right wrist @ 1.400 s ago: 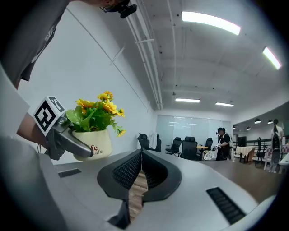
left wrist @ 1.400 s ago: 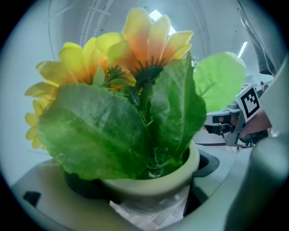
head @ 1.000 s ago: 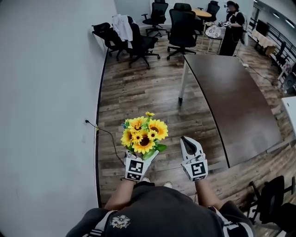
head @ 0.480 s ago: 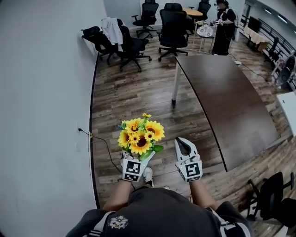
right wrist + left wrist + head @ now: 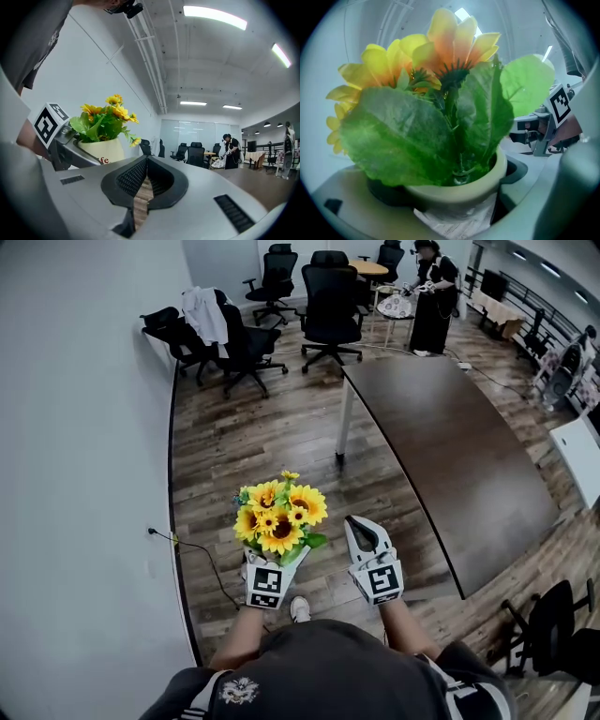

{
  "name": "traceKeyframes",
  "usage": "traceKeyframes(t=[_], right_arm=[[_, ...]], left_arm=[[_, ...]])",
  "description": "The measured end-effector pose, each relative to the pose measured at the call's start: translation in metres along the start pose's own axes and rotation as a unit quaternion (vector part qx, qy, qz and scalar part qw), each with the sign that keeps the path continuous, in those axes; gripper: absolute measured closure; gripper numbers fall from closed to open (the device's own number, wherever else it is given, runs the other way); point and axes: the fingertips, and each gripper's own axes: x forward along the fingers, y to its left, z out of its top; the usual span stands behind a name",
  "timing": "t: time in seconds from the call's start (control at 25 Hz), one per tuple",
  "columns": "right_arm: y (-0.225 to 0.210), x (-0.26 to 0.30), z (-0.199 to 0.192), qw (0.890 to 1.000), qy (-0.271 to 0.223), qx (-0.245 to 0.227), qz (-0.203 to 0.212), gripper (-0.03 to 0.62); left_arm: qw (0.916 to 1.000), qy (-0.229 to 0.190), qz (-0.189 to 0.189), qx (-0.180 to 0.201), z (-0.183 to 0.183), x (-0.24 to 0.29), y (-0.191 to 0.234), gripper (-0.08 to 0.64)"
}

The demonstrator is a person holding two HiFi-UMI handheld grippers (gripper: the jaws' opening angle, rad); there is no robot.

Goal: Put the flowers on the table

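A bunch of sunflowers (image 5: 279, 517), with yellow petals, dark centres and broad green leaves of an artificial-looking sheen, was seen in the lower centre of the head view. It was held above the wood-plank floor (image 5: 225, 446), left of the table and not yet on it. The flowers were set in a round, cream-coloured pot (image 5: 459, 192) with a smooth, thick rim. The pot was clamped between the pale grey jaws of the left gripper (image 5: 269, 559), and crumpled printed paper, possibly a label, was pressed beneath it. The right gripper (image 5: 364, 532) was carried just beside the pot, on its right. Its black ribbed pads (image 5: 129, 178) were drawn together with nothing held between them, so that only a thin sliver of floor was shown through them.

The table (image 5: 450, 456), a long dark brown slab with a matte top and a curved edge, was spread over the right half of the frame on a white leg (image 5: 343, 418). Black swivel chairs (image 5: 328, 296) were grouped at the upper centre, and a person in dark clothing (image 5: 431, 287) was stood at the upper right. A plain pale wall (image 5: 84, 427) filled the left side.
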Motion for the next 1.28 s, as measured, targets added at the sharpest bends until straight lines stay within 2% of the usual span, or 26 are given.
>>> traceKeyframes(t=[0.12,0.28,0.44,0.68,1.0,1.28], right_arm=[[0.002,-0.005,-0.003,1.000,-0.005,0.002,-0.008,0.569],[-0.002,0.048,0.002,1.000,0.002,0.002,-0.020,0.569],[0.002,0.043,-0.004,0.999,0.004,-0.005,-0.033,0.569],[-0.009,0.071,0.000,0.999,0.008,-0.007,-0.053,0.569],[-0.040,0.092,-0.009,0.997,0.017,-0.009,-0.073,0.569],[-0.088,0.117,-0.030,0.997,0.033,-0.004,-0.073,0.569]], left_arm=[[1.0000,-0.004,-0.004,0.003,-0.003,-0.003,-0.004,0.011],[0.9998,-0.011,-0.017,0.004,-0.003,0.026,0.043,0.011],[0.9995,-0.016,-0.026,0.006,-0.009,0.022,0.039,0.011],[0.9988,-0.022,-0.040,0.016,-0.004,0.043,0.067,0.011],[0.9979,-0.019,-0.060,0.013,-0.007,0.074,0.075,0.011],[0.9970,-0.016,-0.073,0.019,-0.007,0.131,0.071,0.011]])
